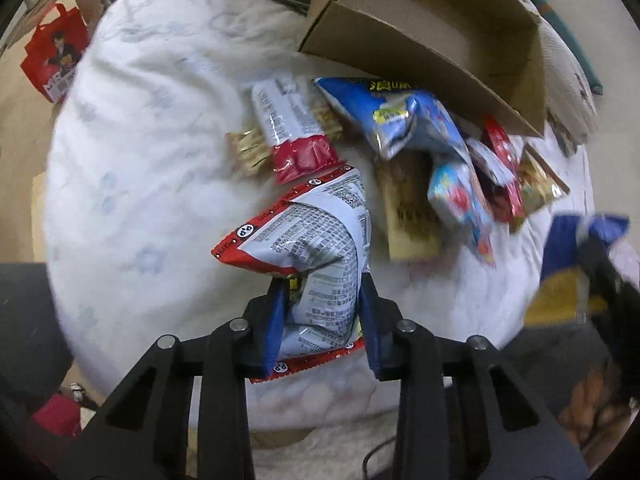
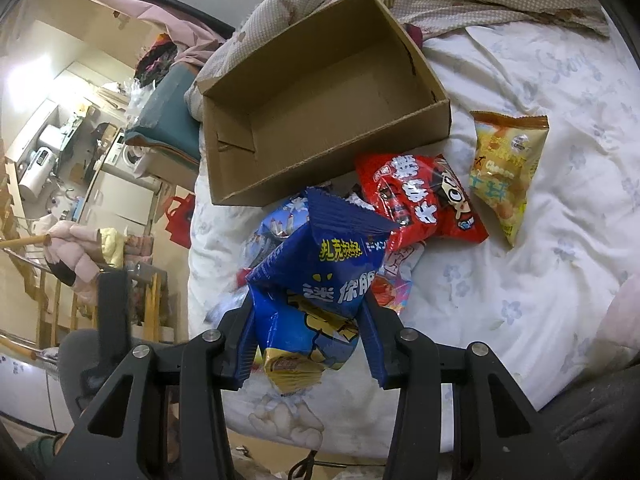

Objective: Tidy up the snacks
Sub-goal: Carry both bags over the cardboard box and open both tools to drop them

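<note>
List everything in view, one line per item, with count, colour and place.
cardboard box: 1, brown, open and empty, on the bed behind the snacks
red-and-white snack bag: 1, held in the left hand-held gripper
blue snack bag: 1, held in the right hand-held gripper
red cartoon bag: 1, red, in front of the box
cheese snack bag: 1, yellow, right of the red one
bedsheet: 1, white with blue flowers
left hand-held gripper: 1, black with blue pads
right hand-held gripper: 1, same

A lived-in home bedroom. A white floral-print quilt (image 2: 540,240) covers the bed, with a white washing machine (image 2: 130,156) beyond. A pink padded jacket (image 2: 76,248) hangs nearby.
</note>
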`<state>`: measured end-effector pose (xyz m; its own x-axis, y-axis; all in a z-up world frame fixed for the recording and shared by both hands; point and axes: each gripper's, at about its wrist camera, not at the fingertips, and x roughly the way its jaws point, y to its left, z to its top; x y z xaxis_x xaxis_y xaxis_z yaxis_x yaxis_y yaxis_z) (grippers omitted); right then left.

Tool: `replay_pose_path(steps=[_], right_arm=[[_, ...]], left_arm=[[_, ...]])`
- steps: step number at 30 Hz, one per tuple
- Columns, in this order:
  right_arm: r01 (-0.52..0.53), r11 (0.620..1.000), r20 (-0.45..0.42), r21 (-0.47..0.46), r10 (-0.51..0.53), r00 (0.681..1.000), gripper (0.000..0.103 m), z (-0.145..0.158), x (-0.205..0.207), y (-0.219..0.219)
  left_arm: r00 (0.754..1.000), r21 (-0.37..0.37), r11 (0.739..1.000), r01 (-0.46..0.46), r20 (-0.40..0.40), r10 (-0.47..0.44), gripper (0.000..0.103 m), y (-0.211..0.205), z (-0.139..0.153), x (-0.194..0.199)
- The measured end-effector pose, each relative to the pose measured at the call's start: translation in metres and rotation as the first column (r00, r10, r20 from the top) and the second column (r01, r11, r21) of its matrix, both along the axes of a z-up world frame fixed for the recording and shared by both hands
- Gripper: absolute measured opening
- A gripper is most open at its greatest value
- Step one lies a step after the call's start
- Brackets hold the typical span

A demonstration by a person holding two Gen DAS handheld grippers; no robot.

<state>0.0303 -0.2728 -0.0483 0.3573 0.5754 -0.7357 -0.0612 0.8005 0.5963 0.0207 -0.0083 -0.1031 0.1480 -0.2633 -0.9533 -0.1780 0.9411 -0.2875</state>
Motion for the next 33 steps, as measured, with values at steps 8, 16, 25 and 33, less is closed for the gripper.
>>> replay_pose_path(steps=[8,16,25,33], right_arm=[[-0.025,0.999,0.054,0.046,0.022,0.998,0.047,0.020,-0.007,0.002],[0.000,1.000,0.110,0.026,-0.003,0.994,0.047,0.048,-0.002,-0.006],[0.027,0.999,0.154,-0.046,-0.020,0.988,0.047,0.073,0.050,-0.005],[0.032,0.989,0.174,-0.141,-0.007,0.985,0.047,0.067,0.118,0.007]], left_arm=[[0.991,0.031,0.999,0.019,0.135,-0.023,0.026,0.002,0.071,-0.026],[0.959,0.078,0.996,0.047,0.275,-0.067,0.026,-0.001,0.128,0.018],[0.943,0.081,0.991,0.106,0.308,-0.126,0.026,-0.013,0.131,0.088],[0.927,0.131,0.979,0.153,0.323,-0.189,0.026,-0.028,0.116,0.150]])
